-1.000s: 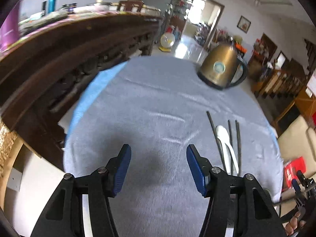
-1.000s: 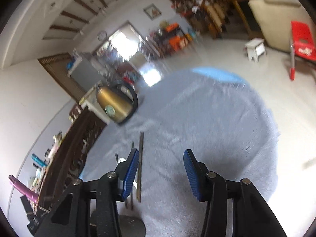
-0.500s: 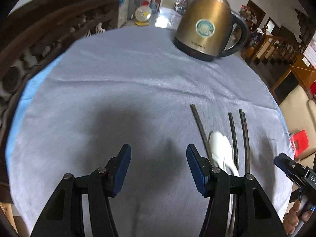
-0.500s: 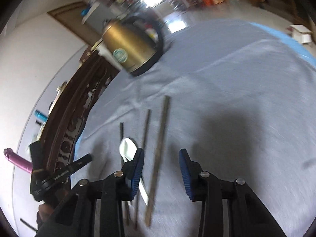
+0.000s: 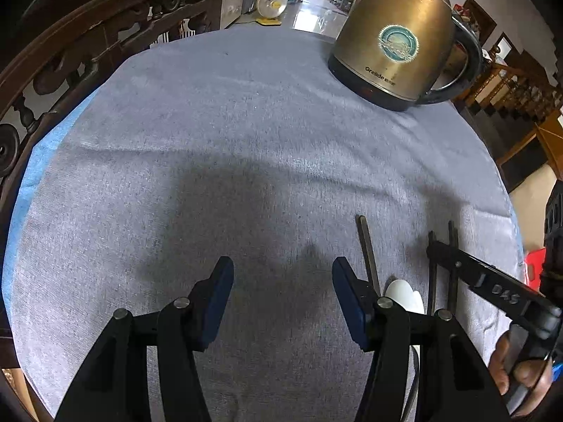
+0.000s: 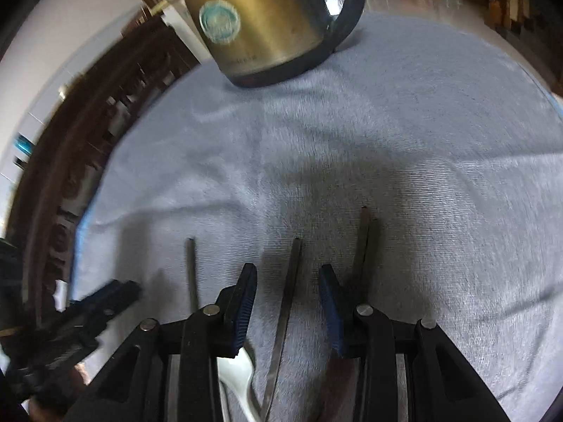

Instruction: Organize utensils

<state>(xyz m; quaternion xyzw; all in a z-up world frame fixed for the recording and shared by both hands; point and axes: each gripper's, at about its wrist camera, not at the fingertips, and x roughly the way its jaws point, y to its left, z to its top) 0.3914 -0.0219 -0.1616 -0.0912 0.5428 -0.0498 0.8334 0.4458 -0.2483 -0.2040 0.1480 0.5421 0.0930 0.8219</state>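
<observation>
Three dark chopsticks and a white spoon lie on the grey cloth. In the right wrist view the middle chopstick [image 6: 286, 292] runs between the open jaws of my right gripper [image 6: 288, 293]; another chopstick [image 6: 191, 270] lies left, a third [image 6: 362, 239] right, and the spoon [image 6: 234, 376] shows under the left finger. In the left wrist view my left gripper [image 5: 283, 286] is open and empty over bare cloth, left of a chopstick [image 5: 367, 249] and the spoon [image 5: 404, 295]. The right gripper [image 5: 436, 249] reaches in over the other two chopsticks.
A brass electric kettle [image 5: 397, 38] stands at the far side of the round table [image 5: 211, 123]; it also shows in the right wrist view [image 6: 260, 17]. A dark carved wooden rail [image 5: 70, 45] runs along the left. The table edge drops off on the right.
Both grippers have moved forward and lower toward the table. The right gripper has narrowed and now straddles the middle chopstick. The kettle looms larger in both views.
</observation>
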